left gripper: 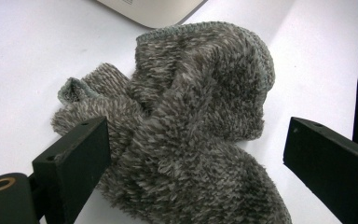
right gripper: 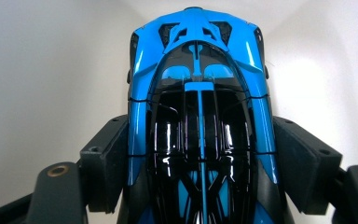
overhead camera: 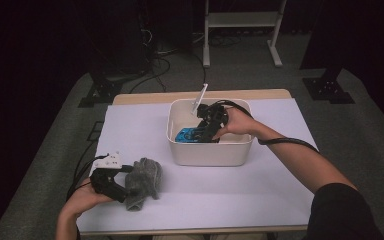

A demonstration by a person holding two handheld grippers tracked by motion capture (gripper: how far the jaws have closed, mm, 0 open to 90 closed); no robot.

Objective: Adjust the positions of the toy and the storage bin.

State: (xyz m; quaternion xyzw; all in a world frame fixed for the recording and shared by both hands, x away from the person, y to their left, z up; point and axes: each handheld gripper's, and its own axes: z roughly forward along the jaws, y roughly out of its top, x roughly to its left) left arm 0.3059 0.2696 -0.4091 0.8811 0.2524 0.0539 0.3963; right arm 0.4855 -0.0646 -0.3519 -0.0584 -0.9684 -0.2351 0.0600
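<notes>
Right hand-held gripper (right gripper: 200, 154) is clamped on the blue car (right gripper: 198, 93) down in the tub (overhead camera: 207, 152); left hand-held gripper (left gripper: 196, 154) sits wide apart around the sock (left gripper: 186, 116).

A lab or recording studio is suggested rather than a home; the table (overhead camera: 200, 200), covered by a plain white sheet, is set alone on grey carpet (overhead camera: 370, 125) in the middle of the frame; dark curtains are seen across the top and down both sides; black stand feet (overhead camera: 328, 89) are planted at the upper right and upper left; loose cables (overhead camera: 155, 62) are trailed over the floor at the upper left of centre; the legs of a white metal frame (overhead camera: 242, 30) are seen at the top centre; no domestic furnishing is suggested by these fittings.
</notes>
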